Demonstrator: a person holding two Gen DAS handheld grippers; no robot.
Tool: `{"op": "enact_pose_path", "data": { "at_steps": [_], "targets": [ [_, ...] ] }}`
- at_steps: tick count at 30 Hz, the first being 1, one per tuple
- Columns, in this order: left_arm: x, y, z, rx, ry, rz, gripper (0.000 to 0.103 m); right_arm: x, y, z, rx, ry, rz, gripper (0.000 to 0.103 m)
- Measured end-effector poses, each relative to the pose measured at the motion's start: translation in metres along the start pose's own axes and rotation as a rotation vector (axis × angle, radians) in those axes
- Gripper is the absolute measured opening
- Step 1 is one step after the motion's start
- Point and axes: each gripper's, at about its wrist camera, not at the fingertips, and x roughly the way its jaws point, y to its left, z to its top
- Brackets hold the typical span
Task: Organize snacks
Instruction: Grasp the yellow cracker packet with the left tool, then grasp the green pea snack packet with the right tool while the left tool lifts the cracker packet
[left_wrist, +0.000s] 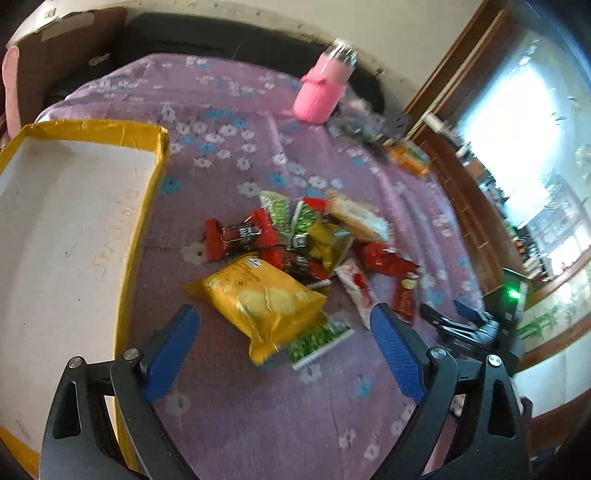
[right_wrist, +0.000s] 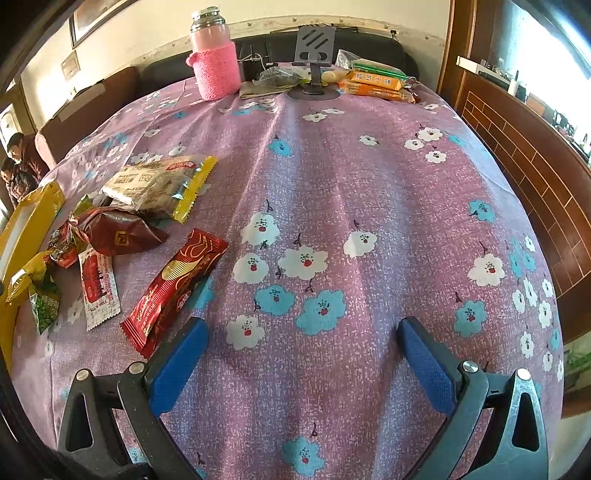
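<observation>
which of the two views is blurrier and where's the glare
Left wrist view is the softer one: motion smear on the pink bottle and the snack pile, with the window at right blown out white. Right wrist view is sharp, the tablecloth print crisp and evenly lit, with only slight glare at its top right. Both bend straight edges, fisheye style.

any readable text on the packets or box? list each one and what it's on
"咸芝士味": orange packet at the far edge of the table.
Red wrapper: gold script, too stylised to read.
Red-and-white sachet: print too small.
Beige packet: characters too small.
Yellow chip bag and white box floor: print and scribbles blurred.
</observation>
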Motion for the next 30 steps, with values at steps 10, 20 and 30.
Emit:
{"op": "enact_pose_path", "data": {
  "at_steps": [10, 20, 30],
  "targets": [
    [0.037, -0.001, 0.01, 0.032, 0.064, 0.128, 0.072, 0.0, 0.0, 0.001, 0.0, 0.001, 0.001, 0.103],
    [0.013, 0.016, -0.004, 0.008, -0.01, 0.054, 0.05, -0.004, -0.001, 0.0, 0.0, -0.002, -0.005, 0.085],
    [-0.011, 0.026, -0.034, 0.022, -0.071, 0.037, 0.05, -0.081, 0.067, 0.008, -0.151, -0.133, 0.295, 0.068]
  ]
}}
